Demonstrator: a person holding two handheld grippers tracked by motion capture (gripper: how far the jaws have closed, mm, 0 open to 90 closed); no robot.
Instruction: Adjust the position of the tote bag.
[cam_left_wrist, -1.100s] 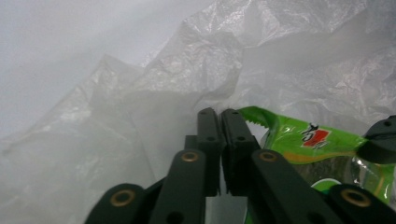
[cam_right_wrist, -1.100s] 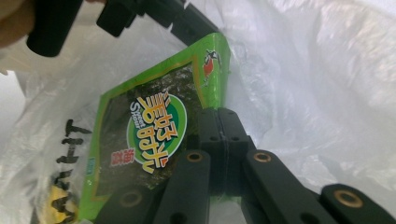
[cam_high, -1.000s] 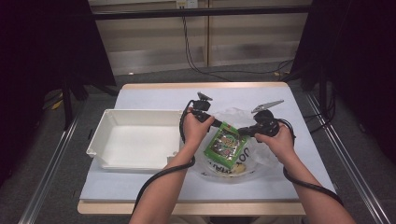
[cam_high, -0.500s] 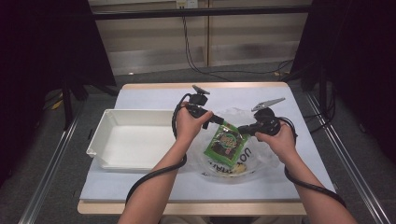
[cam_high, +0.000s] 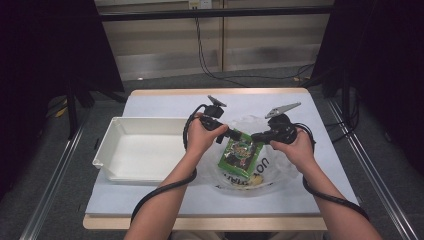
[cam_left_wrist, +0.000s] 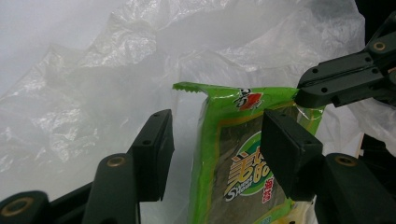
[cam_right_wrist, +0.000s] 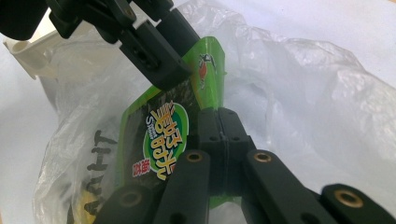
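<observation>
A green snack packet (cam_high: 241, 152) stands tilted in a clear plastic bag (cam_high: 280, 170) on the table. My right gripper (cam_high: 255, 136) is shut on the packet's upper edge; in the right gripper view its jaws (cam_right_wrist: 219, 114) pinch the green film (cam_right_wrist: 159, 135). My left gripper (cam_high: 232, 135) is at the same top edge. Its jaws have just been opening and stand apart (cam_left_wrist: 217, 128), with the packet's top (cam_left_wrist: 233, 172) between them, clear of the left pad and partly hidden by the right one. The right gripper's tip (cam_left_wrist: 327, 86) holds the far corner.
A white tray (cam_high: 107, 145) sits to the left of the bag on the pale table (cam_high: 165, 102). The crumpled bag film (cam_left_wrist: 93, 93) spreads around both grippers. Something yellow lies low inside the bag (cam_high: 252, 181). Cables trail from both grippers toward the person.
The left gripper's jaws have spread apart at the packet's top edge, and the left hand has risen slightly. The right gripper has kept its pinch and its place.
</observation>
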